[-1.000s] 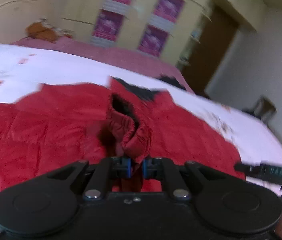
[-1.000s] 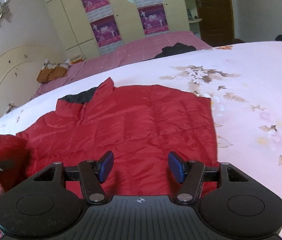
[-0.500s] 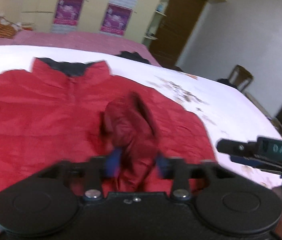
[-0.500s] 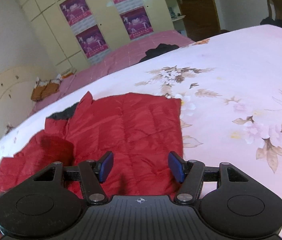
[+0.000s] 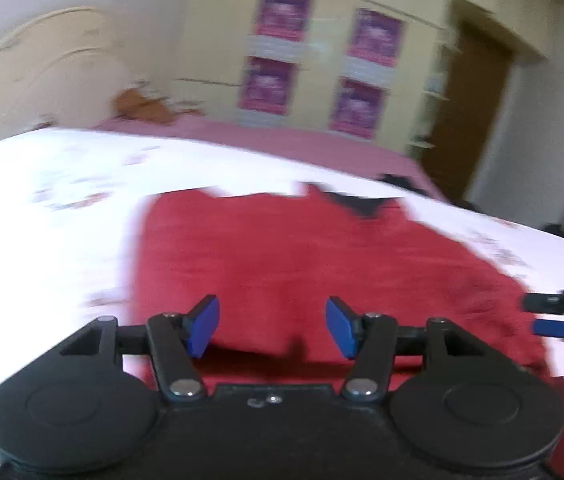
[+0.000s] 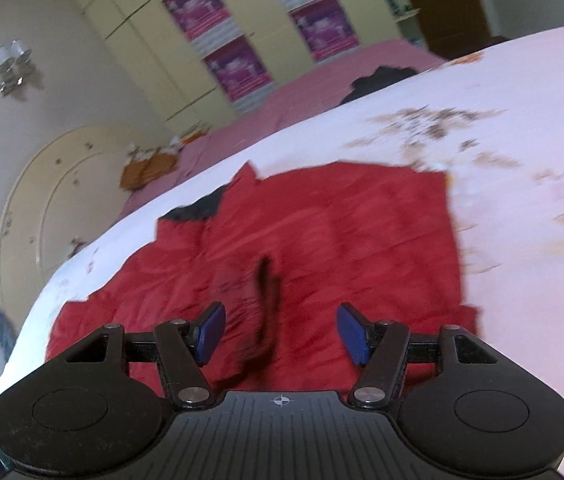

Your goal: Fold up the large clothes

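Red jacket (image 5: pixel 322 264) lies spread on the bed (image 6: pixel 522 128), just ahead of both empty hand-held grippers, left (image 5: pixel 273 328) and right (image 6: pixel 280 334), each with jaws wide apart. Best grip an outer edge low, then fold it evenly inward.

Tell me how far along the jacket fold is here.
Done: a sleeve lies folded across the front of the red puffer jacket, which is spread on the floral bedsheet. In hand: nothing; the left hand-held gripper and right hand-held gripper are open above it. Left: the remaining folds.
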`<state>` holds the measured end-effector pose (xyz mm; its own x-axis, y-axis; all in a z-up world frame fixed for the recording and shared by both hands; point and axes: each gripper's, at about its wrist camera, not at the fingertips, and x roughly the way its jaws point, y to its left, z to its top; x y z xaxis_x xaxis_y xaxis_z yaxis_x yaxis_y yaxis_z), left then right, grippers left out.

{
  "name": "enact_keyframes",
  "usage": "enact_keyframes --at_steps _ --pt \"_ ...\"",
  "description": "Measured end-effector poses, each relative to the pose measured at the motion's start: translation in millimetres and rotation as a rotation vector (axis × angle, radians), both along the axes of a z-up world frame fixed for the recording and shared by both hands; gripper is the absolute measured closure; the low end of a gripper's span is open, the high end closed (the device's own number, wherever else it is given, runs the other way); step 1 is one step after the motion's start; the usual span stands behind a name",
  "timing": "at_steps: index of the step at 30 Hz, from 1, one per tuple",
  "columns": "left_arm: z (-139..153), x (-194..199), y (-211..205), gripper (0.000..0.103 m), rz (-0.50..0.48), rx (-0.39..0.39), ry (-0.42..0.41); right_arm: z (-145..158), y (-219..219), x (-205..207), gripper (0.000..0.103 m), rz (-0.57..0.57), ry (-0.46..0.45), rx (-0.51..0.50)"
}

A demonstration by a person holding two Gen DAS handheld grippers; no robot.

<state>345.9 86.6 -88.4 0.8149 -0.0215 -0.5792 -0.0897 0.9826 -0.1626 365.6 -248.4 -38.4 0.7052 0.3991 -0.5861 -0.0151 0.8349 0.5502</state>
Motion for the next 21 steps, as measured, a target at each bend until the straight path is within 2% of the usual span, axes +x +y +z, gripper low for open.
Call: enact_keyframes --at_steps 3,7,9,10,11,12,13,16,18,21 --pt "-12 -8 28 0.049 0.055 0.015 0.045 -8 15 9 0.042 0.029 0.033 0.012" --pt "-27 0 33 0.050 0.043 0.038 0.085 -20 27 23 0.042 0.045 0.079 0.016" --pt "-32 11 34 0.055 0.039 0.059 0.099 -23 33 29 0.043 0.061 0.082 0.004" --pt "-36 18 36 0.057 0.045 0.061 0.118 -22 36 33 0.063 0.078 0.080 -0.011" --pt "-39 23 38 0.060 0.043 0.054 0.129 -21 39 36 0.073 0.088 0.085 -0.029" --pt "-38 24 39 0.060 0.036 0.049 0.127 -19 41 39 0.074 0.096 0.078 -0.042" --pt "-36 23 39 0.060 0.021 0.048 0.117 -15 43 39 0.087 0.108 0.054 -0.054" --pt "-36 19 34 0.058 -0.007 0.094 0.119 8 43 33 0.089 0.114 -0.047 -0.120" --pt "-40 16 36 0.061 -0.003 0.081 0.132 27 35 24 0.090 0.085 -0.119 -0.131" --pt "-41 20 43 0.063 0.025 0.065 0.136 43 23 10 0.090 0.038 -0.195 -0.211"
